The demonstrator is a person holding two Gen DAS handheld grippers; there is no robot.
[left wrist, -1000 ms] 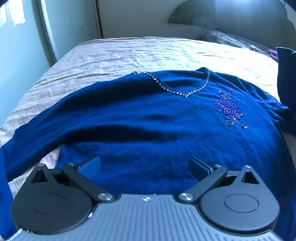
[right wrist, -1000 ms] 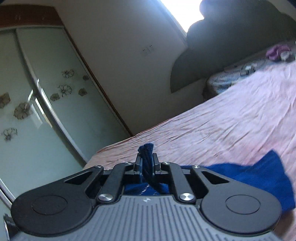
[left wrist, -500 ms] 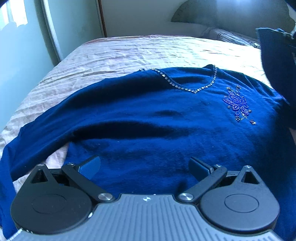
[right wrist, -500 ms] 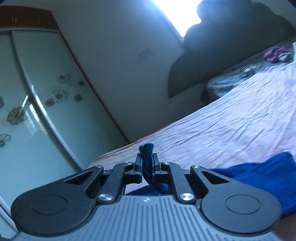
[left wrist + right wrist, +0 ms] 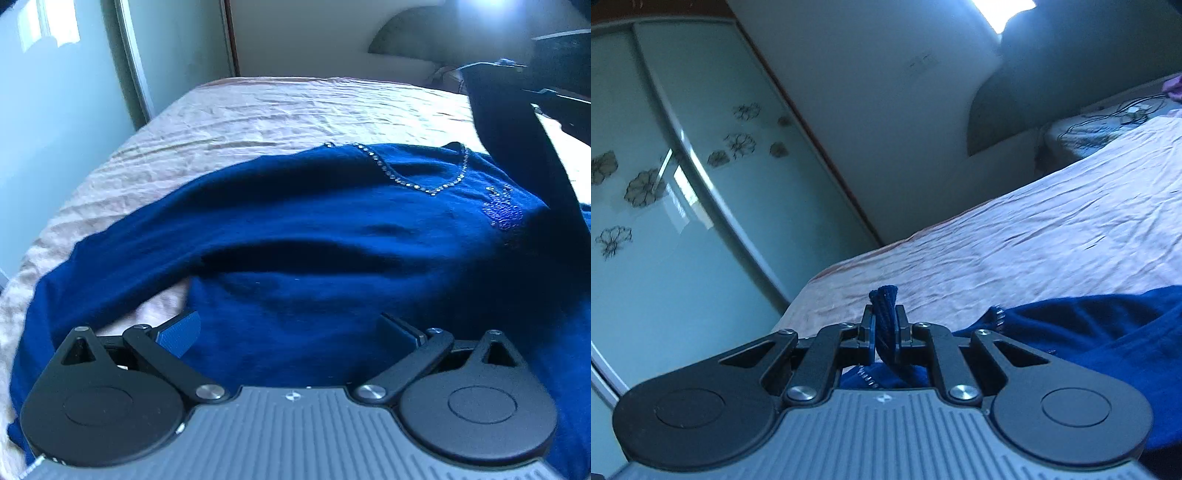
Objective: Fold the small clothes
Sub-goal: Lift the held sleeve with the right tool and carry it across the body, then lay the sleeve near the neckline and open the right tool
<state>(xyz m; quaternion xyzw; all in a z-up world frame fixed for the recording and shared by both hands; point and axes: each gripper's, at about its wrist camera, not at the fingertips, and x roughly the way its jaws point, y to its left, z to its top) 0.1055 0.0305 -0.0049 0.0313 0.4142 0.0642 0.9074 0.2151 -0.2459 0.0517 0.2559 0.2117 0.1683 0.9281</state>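
Observation:
A dark blue sweater (image 5: pixel 332 251) with a beaded V-neck lies spread on the bed, front up. My left gripper (image 5: pixel 291 328) is open and empty, low over the sweater's lower body. My right gripper (image 5: pixel 885 325) is shut on the cuff of the sweater's right sleeve (image 5: pixel 884 310). In the left wrist view that sleeve (image 5: pixel 517 147) hangs lifted at the far right, above the sweater's chest. The other sleeve (image 5: pixel 92 288) lies flat out to the left.
The sweater lies on a bed with a wrinkled pink sheet (image 5: pixel 295 110). A glass wardrobe door with flower prints (image 5: pixel 683 184) stands left of the bed. A dark headboard (image 5: pixel 1071 92) and a patterned pillow (image 5: pixel 1108 129) are at the far end.
My right gripper has carried the lifted sleeve leftward over the sweater's body. My left gripper has drifted left and stays open above the hem.

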